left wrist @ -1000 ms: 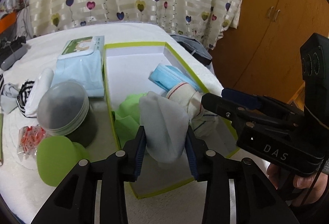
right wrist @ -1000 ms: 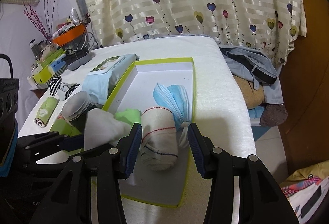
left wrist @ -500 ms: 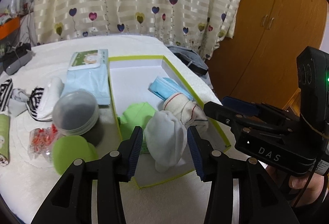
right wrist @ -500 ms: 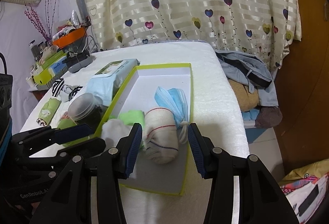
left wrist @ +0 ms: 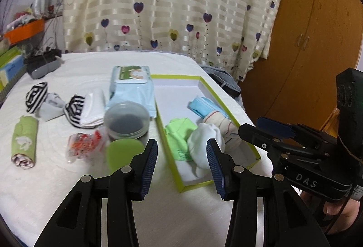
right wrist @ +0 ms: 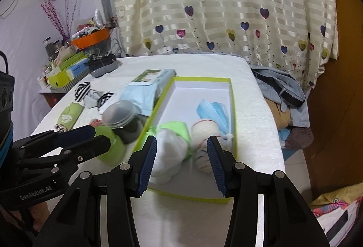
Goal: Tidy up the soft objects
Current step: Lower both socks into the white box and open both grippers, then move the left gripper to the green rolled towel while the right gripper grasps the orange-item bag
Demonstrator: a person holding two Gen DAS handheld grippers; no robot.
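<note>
Both grippers are now standing farther back from the shallow white box with the lime-green rim (left wrist: 229, 108) than a second ago, and the crumpled white sock (left wrist: 204, 138) that was sitting between the left pads is now lying free inside the box, at its near end. It is resting against the lime-green folded cloth (left wrist: 179, 133) and beside the rolled cream sock with red and blue stripes (left wrist: 223, 125), with the pale blue face mask (left wrist: 204, 106) behind them.

The left gripper (left wrist: 182, 165) is hovering over the near rim with its jaws standing wide apart and nothing between them. The right gripper (right wrist: 182, 159) is also standing wide open and empty, its pads framing the socks from above without touching them.

Soft items are still waiting outside on the white towel-covered table (left wrist: 68, 179): a green rolled cloth with a white print (left wrist: 23, 142), two black-and-white striped sock bundles (left wrist: 36, 96), and a white folded cloth (left wrist: 94, 108).

To do the next pick well, the left gripper should probably be travelling over the clear round plastic jar (left wrist: 127, 119) and the crinkly red-and-white wrapper (left wrist: 82, 146) rather than through them, then coming down on a roll across its narrow width, so that the pads are squeezing the whole bundle and no loose layer is slipping out.
</note>
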